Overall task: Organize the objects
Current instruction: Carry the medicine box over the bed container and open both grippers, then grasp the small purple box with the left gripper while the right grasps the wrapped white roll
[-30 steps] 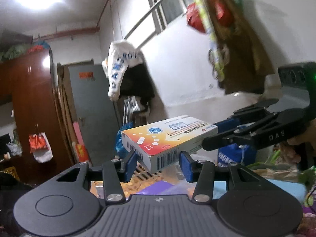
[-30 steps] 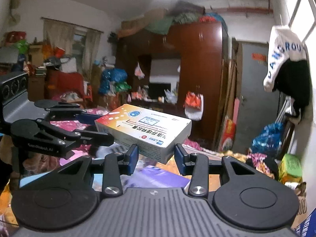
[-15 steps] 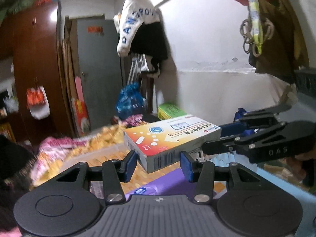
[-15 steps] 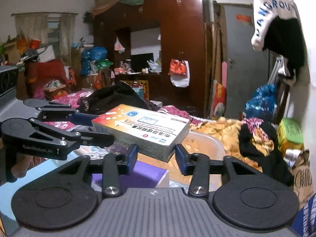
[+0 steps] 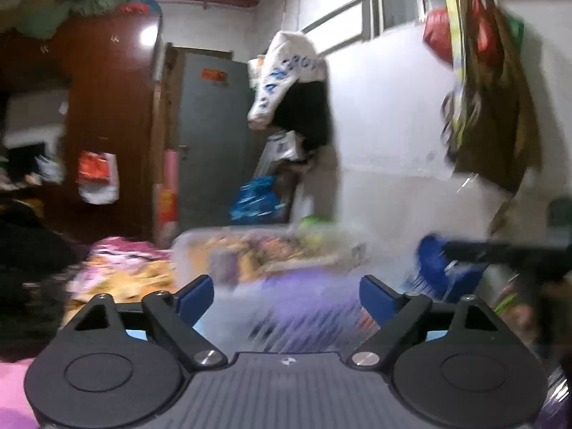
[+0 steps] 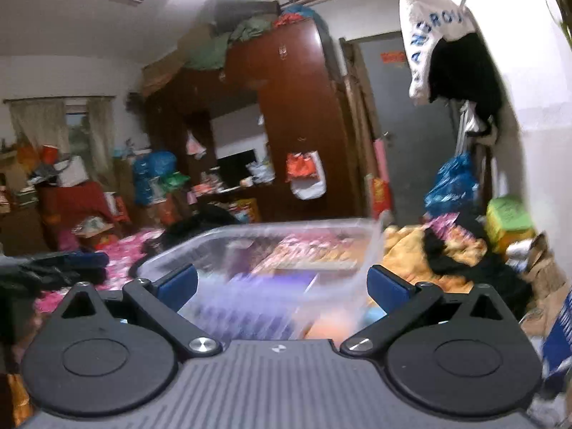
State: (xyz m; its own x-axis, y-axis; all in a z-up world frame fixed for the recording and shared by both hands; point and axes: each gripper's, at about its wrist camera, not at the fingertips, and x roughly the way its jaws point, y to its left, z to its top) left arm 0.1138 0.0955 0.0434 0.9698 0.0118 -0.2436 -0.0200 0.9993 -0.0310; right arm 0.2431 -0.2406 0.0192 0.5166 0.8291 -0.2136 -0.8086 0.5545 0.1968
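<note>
My left gripper (image 5: pixel 286 295) is open and empty, its blue pads wide apart. My right gripper (image 6: pixel 281 284) is open and empty too. A clear plastic bin (image 6: pixel 368 246) sits just ahead of both, blurred by motion; it also shows in the left wrist view (image 5: pixel 193 250). A purple box (image 6: pixel 250 296) lies inside it, and shows in the left wrist view (image 5: pixel 304 304). The medicine box is not clearly visible. The right gripper appears at the right edge of the left wrist view (image 5: pixel 500 254); the left gripper appears at the left edge of the right wrist view (image 6: pixel 53 268).
A patterned yellow and pink bedspread (image 6: pixel 404 246) lies under the bin. A dark wooden wardrobe (image 6: pixel 286 125) and grey door (image 6: pixel 404 125) stand behind. Clothes hang on the white wall (image 5: pixel 393 125) at right. A green box (image 6: pixel 507 214) sits by the wall.
Both grippers were shut on the white and orange medicine box; both have opened wide and the box has left them. The views tilted and blurred with motion.
</note>
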